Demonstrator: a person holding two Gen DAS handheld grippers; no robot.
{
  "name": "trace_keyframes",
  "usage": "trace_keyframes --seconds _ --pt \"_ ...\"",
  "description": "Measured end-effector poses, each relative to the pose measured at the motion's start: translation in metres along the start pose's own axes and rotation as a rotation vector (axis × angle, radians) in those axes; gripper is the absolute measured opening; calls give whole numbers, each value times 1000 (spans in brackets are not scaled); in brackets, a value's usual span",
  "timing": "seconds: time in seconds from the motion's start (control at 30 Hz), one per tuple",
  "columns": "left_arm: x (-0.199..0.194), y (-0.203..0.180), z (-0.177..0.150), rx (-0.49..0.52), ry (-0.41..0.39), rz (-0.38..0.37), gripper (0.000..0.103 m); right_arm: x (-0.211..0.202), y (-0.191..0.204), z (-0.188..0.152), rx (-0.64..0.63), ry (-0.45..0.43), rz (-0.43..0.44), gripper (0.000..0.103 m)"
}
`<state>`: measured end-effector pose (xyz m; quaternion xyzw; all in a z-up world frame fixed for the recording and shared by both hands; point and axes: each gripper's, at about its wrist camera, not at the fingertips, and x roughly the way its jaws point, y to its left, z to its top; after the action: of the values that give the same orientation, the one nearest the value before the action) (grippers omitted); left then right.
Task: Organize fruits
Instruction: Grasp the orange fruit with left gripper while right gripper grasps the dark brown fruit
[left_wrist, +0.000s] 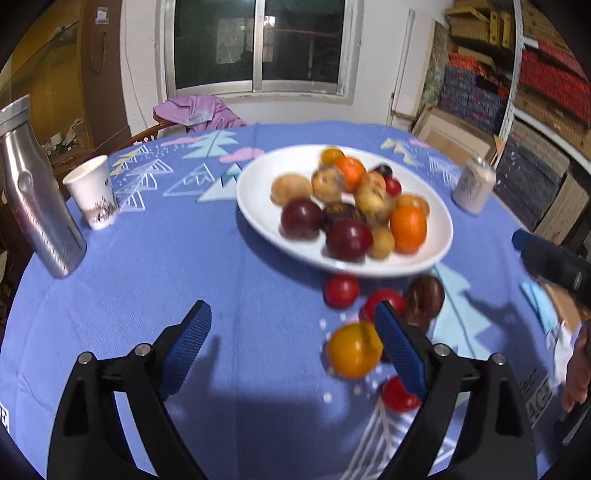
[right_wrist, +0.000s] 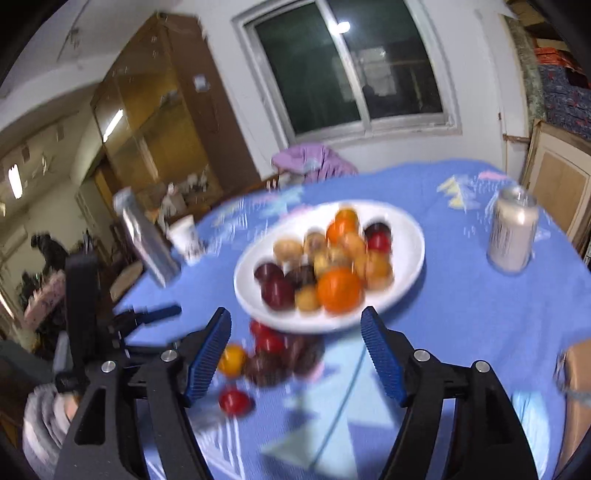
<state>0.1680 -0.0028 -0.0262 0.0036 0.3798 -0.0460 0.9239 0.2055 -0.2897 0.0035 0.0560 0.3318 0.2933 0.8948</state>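
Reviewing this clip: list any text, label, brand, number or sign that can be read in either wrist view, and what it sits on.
No text is readable in either view.
Paper cup: dark print near the base, too blurred to read.
Can: markings on the side, blurred.
Metal bottle: fine print near the bottom, too small.
Paper notice on the wooden cabinet: illegible.
White marks on the left tongs' frame: cut off and blurred.

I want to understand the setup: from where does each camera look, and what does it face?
Left wrist: sits on the left gripper, jaws open, facing the white plate across the table.
Right wrist: sits on the right gripper, jaws open, facing the same plate; the left gripper shows at the left edge.
Shared: plate, can, paper cup.
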Motion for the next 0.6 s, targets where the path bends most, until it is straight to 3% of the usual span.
trace_keyframes --seconds 0.2,0.43,0.6 --pt "3 -6 -14 22 7 26 90 14 -5 -22 20 83 0 74" --pt "8 -10 -13 30 20 -26 92 16 -1 -25 12 98 -4 74" --pt "17 -14 -14 75 49 3 94 18 1 -26 1 106 -7 74"
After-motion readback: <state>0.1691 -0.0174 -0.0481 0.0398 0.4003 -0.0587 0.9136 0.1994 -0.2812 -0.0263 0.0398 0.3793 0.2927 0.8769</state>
